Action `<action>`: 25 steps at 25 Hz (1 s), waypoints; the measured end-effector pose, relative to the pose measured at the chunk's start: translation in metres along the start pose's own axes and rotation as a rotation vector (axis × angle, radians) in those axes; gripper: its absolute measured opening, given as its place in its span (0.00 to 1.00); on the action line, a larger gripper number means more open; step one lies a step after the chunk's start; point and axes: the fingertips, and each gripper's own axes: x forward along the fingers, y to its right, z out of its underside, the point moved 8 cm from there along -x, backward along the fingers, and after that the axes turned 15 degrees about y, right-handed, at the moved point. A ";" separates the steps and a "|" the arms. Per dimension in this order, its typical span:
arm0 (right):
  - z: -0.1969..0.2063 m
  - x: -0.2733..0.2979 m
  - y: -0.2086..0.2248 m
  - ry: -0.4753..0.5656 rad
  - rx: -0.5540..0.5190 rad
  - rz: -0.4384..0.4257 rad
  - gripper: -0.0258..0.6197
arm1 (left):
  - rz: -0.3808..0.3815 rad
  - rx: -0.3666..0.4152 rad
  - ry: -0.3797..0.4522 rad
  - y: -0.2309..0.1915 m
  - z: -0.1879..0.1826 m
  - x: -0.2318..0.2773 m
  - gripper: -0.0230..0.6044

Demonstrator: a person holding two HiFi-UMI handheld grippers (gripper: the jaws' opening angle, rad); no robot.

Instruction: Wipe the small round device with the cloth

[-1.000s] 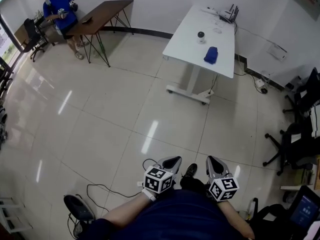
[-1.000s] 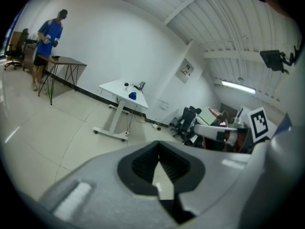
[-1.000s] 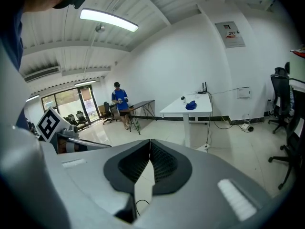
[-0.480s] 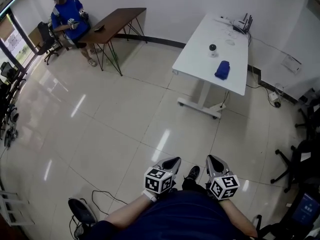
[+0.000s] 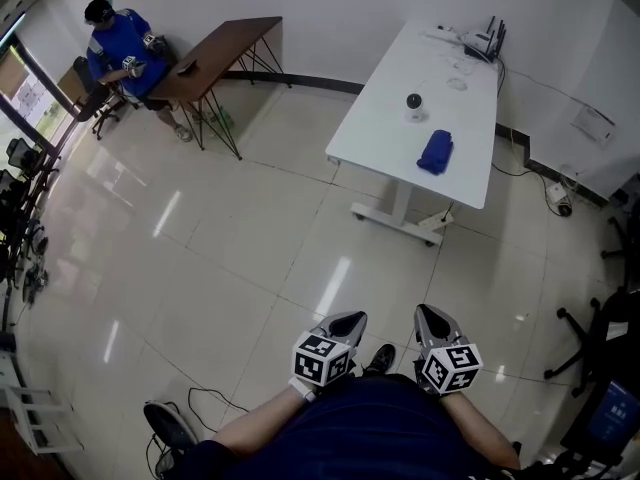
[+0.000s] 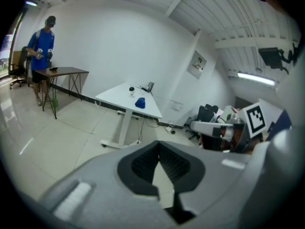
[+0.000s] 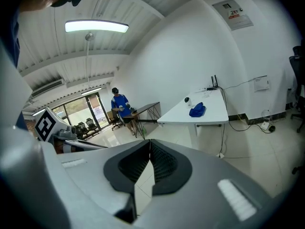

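While held side by side, the left gripper (image 5: 347, 320) and right gripper (image 5: 428, 315) are closed, empty.

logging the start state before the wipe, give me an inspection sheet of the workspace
surface: white table, across the tiled floor, well away from both tools.
job's things: blue cloth lies on the table; small round device stands just beyond it, apart.
clutter: box with antennas and small bits at the table's far end.
grippers: left tool and right tool both shut, nothing between the jaws, held close to the body.
cables: cord on the floor at left; cable trails from the table towards the wall.
surroundings: brown table, person in blue beside it; office chairs at right.
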 end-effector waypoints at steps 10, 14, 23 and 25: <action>-0.022 0.048 0.064 -0.018 0.038 0.004 0.06 | -0.022 0.008 -0.019 -0.006 -0.028 0.074 0.04; -0.025 0.071 0.078 -0.027 0.038 0.015 0.06 | -0.005 0.027 -0.025 -0.018 -0.038 0.100 0.04; -0.042 0.150 0.108 -0.013 0.057 0.111 0.06 | 0.072 -0.003 -0.036 -0.080 -0.075 0.173 0.04; -0.050 0.171 0.111 -0.011 0.073 0.129 0.06 | 0.088 -0.012 -0.031 -0.096 -0.090 0.188 0.04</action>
